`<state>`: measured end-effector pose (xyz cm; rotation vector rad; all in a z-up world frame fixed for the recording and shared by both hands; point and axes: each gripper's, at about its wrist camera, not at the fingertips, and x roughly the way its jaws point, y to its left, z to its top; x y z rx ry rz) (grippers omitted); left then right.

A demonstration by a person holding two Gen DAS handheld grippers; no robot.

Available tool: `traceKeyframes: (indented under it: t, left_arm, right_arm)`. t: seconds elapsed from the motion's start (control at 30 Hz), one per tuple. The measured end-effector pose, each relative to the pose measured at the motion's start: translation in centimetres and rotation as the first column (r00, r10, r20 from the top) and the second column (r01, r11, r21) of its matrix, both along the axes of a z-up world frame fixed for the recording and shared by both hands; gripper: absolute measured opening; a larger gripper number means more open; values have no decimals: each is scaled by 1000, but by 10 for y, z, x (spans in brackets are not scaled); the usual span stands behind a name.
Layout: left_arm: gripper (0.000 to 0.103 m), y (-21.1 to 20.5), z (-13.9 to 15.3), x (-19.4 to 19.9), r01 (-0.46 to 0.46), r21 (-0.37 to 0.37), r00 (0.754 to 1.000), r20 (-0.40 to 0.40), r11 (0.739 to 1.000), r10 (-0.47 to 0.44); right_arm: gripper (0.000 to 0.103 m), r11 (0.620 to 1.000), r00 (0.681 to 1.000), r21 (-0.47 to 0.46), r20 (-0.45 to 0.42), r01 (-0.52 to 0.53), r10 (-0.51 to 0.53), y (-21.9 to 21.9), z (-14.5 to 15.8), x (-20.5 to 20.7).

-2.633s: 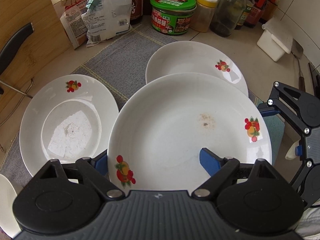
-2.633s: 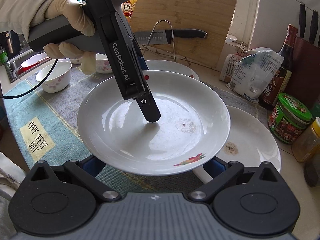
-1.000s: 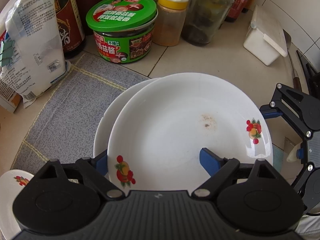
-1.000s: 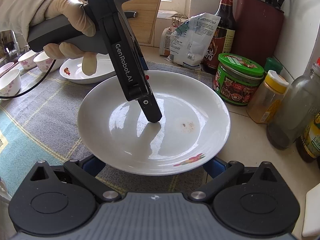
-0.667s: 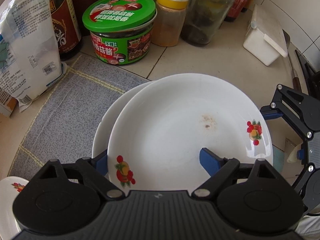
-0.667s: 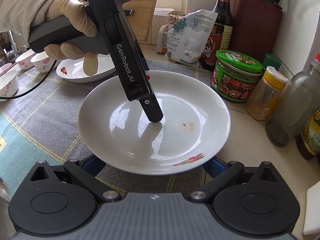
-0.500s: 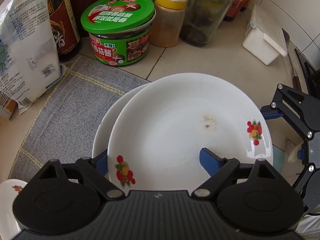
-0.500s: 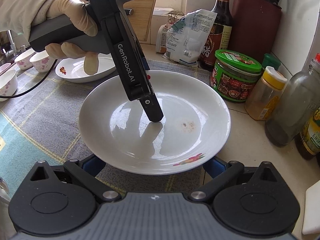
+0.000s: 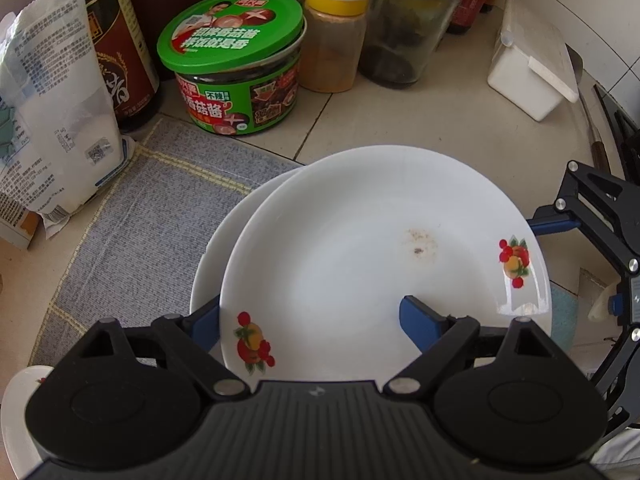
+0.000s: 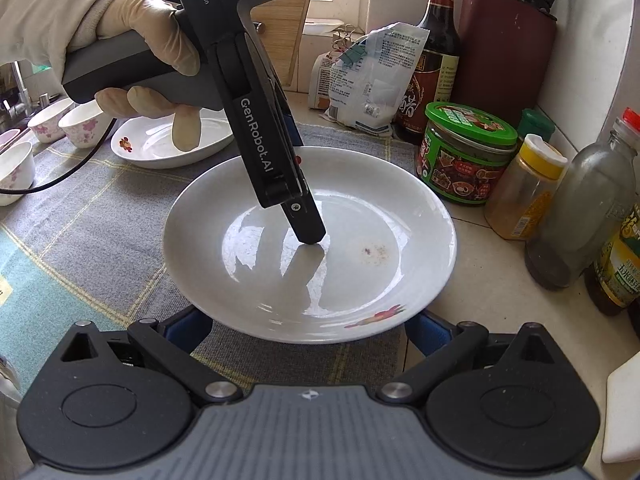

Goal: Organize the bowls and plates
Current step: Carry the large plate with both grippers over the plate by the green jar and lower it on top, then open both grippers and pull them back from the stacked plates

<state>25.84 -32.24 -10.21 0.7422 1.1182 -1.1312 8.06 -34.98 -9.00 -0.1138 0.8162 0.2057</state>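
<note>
1. Where my left hand sits gloved around the grey handle at the upper left, the wrist is tipped so that the left gripper points steeply down at the counter.
2. My left jaws pinch the side of the held plate. One blue finger passes outside and below the rim. The other lies inside, with its tip pressed on the well.
3. The held plate is round, so it has no long axis. Its well faces up and it sits close to level. One fruit motif is at the rim by my left jaws and the other is on the far right rim.
4. It is over a lower plate that lies on the grey mat, shifted a little to the right of it. The lower rim shows as a crescent on the left. Whether the two touch I cannot tell.
5. A green-lidded jar stands on the tiles beyond both plates, apart from them.
6. On the right, my right gripper slants down toward the plate's near edge. Its jaws are spread wide, and both blue fingers run under the rim, where their tips are hidden. I cannot tell whether they touch the underside.
</note>
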Motion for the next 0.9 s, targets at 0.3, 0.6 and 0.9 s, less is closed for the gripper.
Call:
traceKeyframes:
  t: [0.3,0.6,0.9]
  left_arm:
    - [90,2,5,2,7,5,1000,22,1000,-7]
    - [90,4,12,3,-3,-6,999,40,1000,4]
    - [90,6,16,2,-11,-14,998,60,1000,12]
  right_arm:
    - [103,1000,1000,3,4,-4,4,1,1,-1]
    - [103,1000,1000,-4,4,-3,3,1,1,0]
    - [103,1000,1000,-15,1,-1,1,3,2,1]
